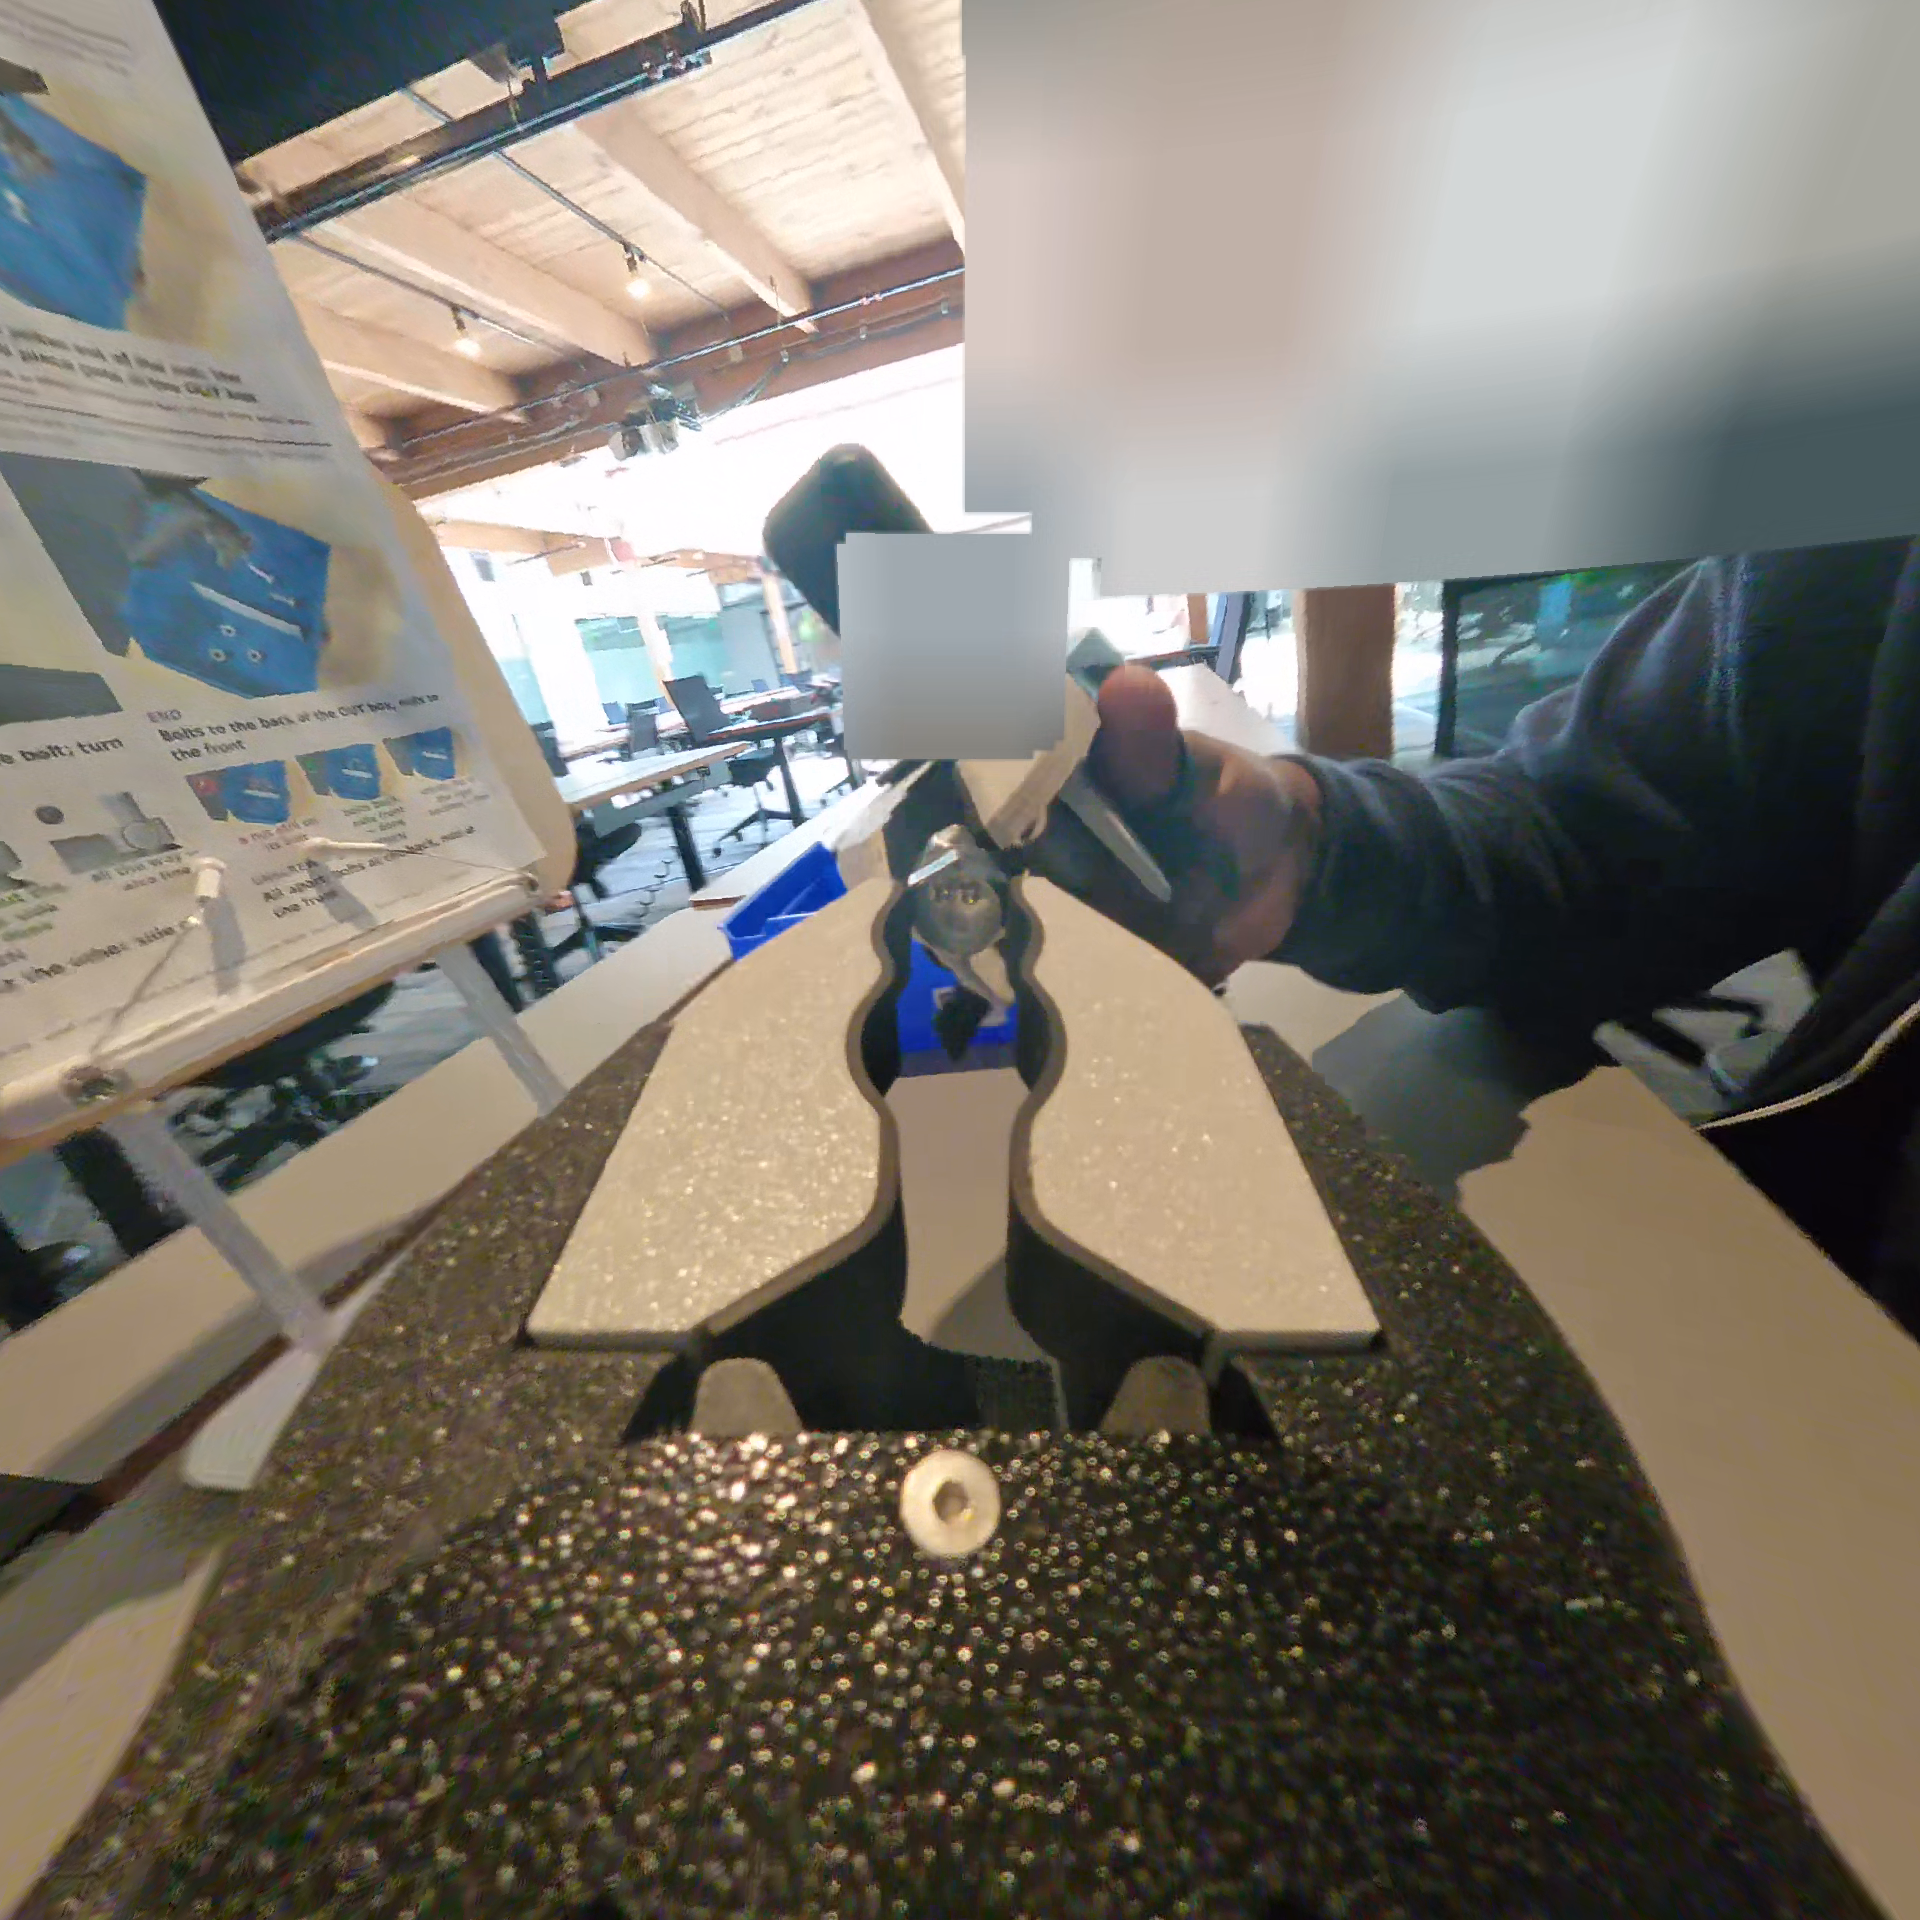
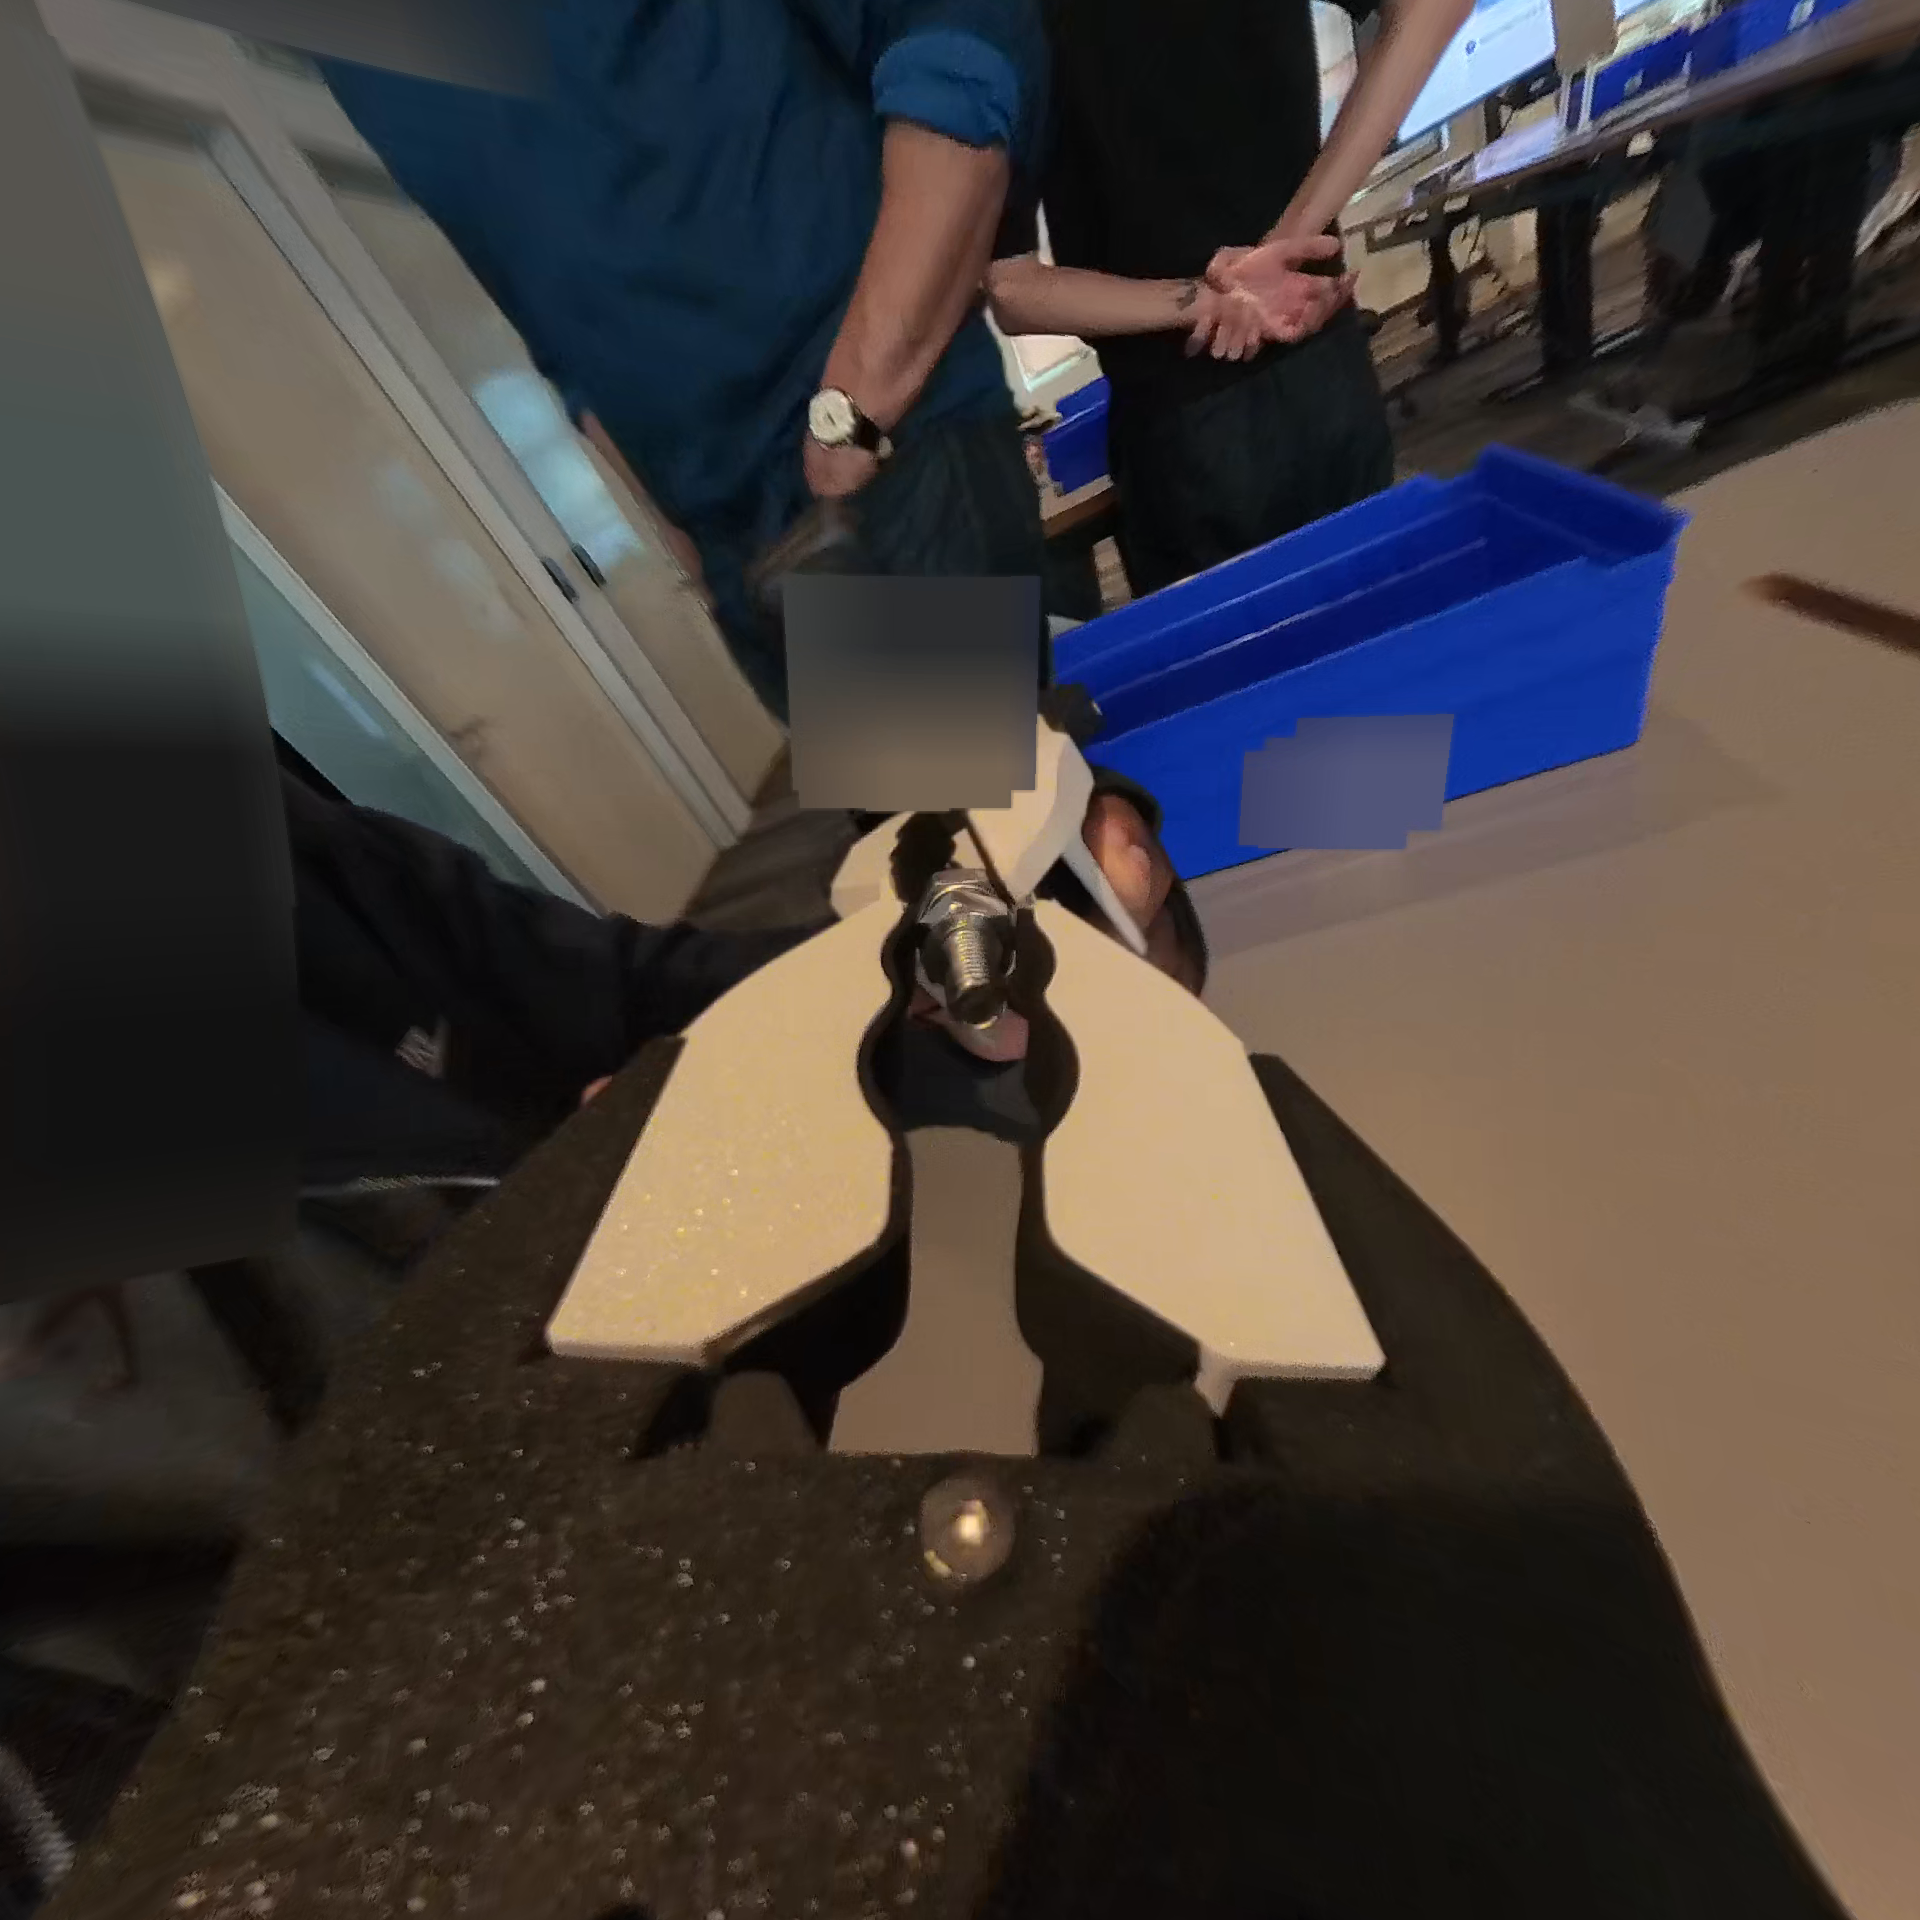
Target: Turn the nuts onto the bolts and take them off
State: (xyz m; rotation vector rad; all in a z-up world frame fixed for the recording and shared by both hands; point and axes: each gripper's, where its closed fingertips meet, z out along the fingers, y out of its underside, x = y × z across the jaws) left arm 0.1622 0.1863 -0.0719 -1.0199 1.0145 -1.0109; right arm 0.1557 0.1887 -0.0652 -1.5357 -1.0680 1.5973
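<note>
In the left wrist view my left gripper point(image 1: 961, 883) is shut on a steel bolt point(image 1: 961, 920), whose rounded head faces the camera between the fingertips. The right gripper point(image 1: 1039, 821) meets it tip to tip from the far side, held by a hand point(image 1: 1195, 810) in a dark sleeve. In the right wrist view my right gripper point(image 2: 961, 909) is shut on a hex nut point(image 2: 954, 902) sitting on the bolt point(image 2: 971, 977). The bolt's threaded end points back toward the camera. The left gripper's white fingers point(image 2: 1060, 821) show just beyond. Both are held above the table.
A blue bin point(image 2: 1455, 644) lies on the grey table point(image 2: 1558, 1039) to the right, and also shows in the left wrist view point(image 1: 790, 904). An instruction board on a stand point(image 1: 208, 623) is at the left. Two people point(image 2: 883, 312) stand behind the table. Both grippers' tips are close together, under 4 cm apart.
</note>
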